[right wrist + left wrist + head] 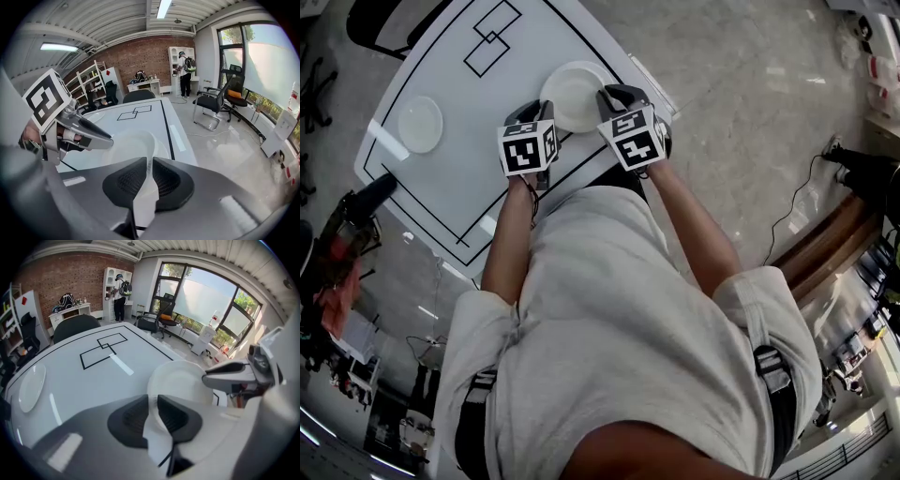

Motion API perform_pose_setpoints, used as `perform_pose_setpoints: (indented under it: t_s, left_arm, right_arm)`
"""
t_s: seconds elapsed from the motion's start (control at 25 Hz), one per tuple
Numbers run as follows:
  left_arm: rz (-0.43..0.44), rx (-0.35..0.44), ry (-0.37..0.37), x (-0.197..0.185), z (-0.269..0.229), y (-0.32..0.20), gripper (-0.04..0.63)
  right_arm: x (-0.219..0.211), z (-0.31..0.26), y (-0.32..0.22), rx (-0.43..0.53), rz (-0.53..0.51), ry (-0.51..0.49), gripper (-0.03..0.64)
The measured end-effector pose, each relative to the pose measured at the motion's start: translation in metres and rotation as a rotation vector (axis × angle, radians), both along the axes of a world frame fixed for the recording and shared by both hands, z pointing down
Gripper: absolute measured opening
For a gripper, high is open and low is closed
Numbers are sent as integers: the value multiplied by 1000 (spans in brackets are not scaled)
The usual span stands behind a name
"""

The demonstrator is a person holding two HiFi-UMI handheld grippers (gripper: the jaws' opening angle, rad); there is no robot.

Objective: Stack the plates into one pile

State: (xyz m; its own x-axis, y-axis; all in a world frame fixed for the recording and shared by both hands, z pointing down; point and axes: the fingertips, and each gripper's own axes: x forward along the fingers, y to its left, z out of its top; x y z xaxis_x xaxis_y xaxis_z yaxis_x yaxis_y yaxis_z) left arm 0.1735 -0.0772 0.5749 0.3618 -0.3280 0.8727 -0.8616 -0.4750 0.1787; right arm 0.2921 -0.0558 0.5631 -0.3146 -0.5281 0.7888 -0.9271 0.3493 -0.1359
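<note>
Fingers pinching tight in the left gripper view: the left gripper sits narrow on the rim of the white plate, and the right gripper nips the opposite side. Right gripper view: its fingers squeeze that same rim. Head view: the plate is between both grippers at the surface's near edge, with the second plate lying well apart, on the left.
</note>
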Motion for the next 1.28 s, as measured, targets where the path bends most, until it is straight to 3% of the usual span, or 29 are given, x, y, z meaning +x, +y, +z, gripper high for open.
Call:
perform_pose_setpoints:
  t_s: [0.64, 0.76, 0.92, 1.12, 1.16, 1.28]
  left_arm:
    - [-16, -19, 4, 13, 14, -8, 70]
    - [-15, -4, 15, 15, 13, -10, 72]
    - [-16, 6, 26, 15, 9, -9, 149]
    - [-100, 41, 61, 4, -8, -8, 150]
    - [-128, 63, 75, -3, -13, -10, 143]
    - [-218, 138, 120, -31, -34, -15, 18]
  right_arm:
    - [15, 20, -12, -31, -30, 24, 68]
    - [17, 26, -14, -10, -23, 12, 105]
    - [16, 14, -18, 39, -8, -26, 143]
    - [22, -8, -26, 103, -1, -32, 147]
    - [20, -16, -31, 127, -1, -37, 141]
    - [4, -46, -42, 210, -20, -73, 61]
